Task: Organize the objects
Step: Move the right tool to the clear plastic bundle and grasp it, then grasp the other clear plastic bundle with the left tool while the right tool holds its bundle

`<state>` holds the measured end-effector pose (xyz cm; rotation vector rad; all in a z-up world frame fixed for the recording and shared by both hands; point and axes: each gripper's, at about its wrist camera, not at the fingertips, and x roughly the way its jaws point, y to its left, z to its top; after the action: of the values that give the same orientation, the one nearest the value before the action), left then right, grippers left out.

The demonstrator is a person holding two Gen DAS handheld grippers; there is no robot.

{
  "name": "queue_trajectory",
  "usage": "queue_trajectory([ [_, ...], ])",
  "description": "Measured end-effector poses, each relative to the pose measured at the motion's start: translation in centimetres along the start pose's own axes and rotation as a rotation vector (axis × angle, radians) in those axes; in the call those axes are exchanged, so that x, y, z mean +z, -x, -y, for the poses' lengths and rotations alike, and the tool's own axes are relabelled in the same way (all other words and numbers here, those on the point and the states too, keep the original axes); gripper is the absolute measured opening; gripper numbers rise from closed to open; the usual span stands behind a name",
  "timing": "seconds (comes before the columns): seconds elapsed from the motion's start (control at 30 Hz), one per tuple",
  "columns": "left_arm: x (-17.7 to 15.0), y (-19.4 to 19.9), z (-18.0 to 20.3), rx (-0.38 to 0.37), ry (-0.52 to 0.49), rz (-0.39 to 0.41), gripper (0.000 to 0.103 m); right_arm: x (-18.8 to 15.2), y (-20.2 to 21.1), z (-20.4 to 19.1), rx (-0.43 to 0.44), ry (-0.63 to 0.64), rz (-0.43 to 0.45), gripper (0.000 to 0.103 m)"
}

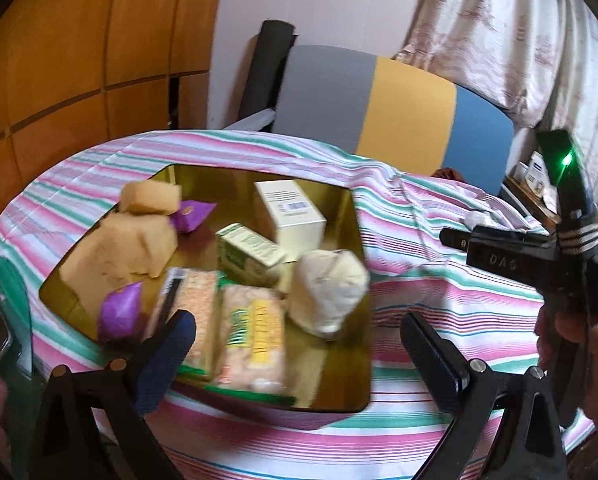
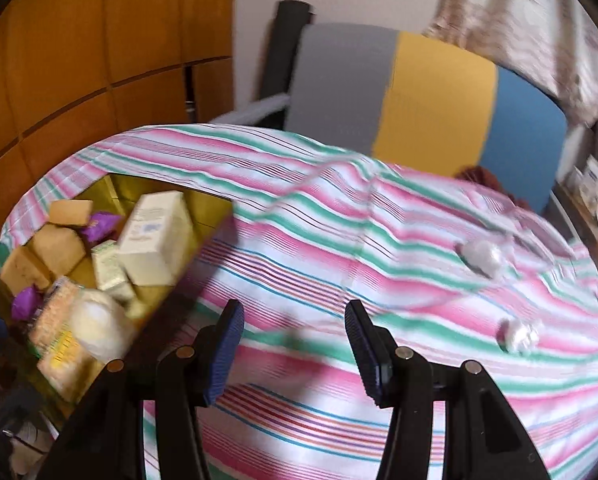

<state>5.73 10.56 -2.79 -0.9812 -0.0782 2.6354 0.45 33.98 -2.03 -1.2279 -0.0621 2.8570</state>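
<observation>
Two small white crumpled wads (image 2: 481,258) and (image 2: 519,334) lie loose on the striped cloth over the bench (image 2: 319,240), well to the right of the shiny gold square tray (image 1: 339,360), which is crowded with sponges, boxes and packets. The right gripper (image 2: 295,344) hangs empty and partly spread near them; the left gripper (image 1: 299,344) gapes wide over the tray. Fetching a wad looks next.

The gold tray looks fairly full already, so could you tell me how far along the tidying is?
Mostly done: the gold tray already holds the sponges, purple packets, white box, green carton and pink packs. In hand: nothing; the left gripper and right gripper are both open and empty. Left: two small white wrapped items lie loose on the striped cloth.
</observation>
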Motion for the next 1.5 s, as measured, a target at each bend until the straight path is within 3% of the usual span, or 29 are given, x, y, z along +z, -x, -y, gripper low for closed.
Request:
queue_trajectory([
  [0.33,-0.5,-1.0,5.0,-0.066,-0.103,-0.044,0.103,-5.2,-1.4,8.6,-0.155,-0.158,-0.083,0.054],
  [0.4,-0.7,-1.1,5.7,-0.075,-0.112,-0.053,0.103,-6.1,-1.4,10.9,-0.188,-0.210,-0.080,0.061],
  [0.47,-0.8,-1.2,6.4,-0.091,-0.123,-0.059,0.103,-6.7,-1.3,13.9,-0.241,-0.286,-0.063,0.074],
  [0.63,-1.4,-1.5,8.5,-0.113,-0.176,-0.081,0.103,-6.3,-1.3,20.6,-0.310,-0.485,-0.008,0.076],
  [0.73,-1.7,-1.7,9.5,-0.122,-0.198,-0.095,0.103,-5.4,-2.1,22.9,-0.311,-0.533,0.003,0.076],
  [1.03,-1.5,-3.0,11.1,-0.131,-0.231,-0.125,0.103,-5.6,-5.3,24.3,-0.300,-0.521,0.001,0.074],
  [1.1,-1.2,-3.3,11.5,-0.132,-0.238,-0.125,0.103,-6.0,-5.4,24.6,-0.264,-0.544,0.009,0.063],
  [1.13,-0.9,-3.6,11.9,-0.132,-0.242,-0.124,0.103,-6.2,-5.3,24.9,-0.253,-0.557,0.023,0.062],
  [1.2,-0.3,-4.2,12.5,-0.135,-0.243,-0.126,0.103,-6.5,-5.0,25.2,-0.224,-0.575,0.057,0.047],
  [1.5,3.8,-8.0,16.8,-0.186,-0.249,-0.137,0.103,-6.9,-3.6,24.3,-0.221,-0.551,0.135,0.046],
])
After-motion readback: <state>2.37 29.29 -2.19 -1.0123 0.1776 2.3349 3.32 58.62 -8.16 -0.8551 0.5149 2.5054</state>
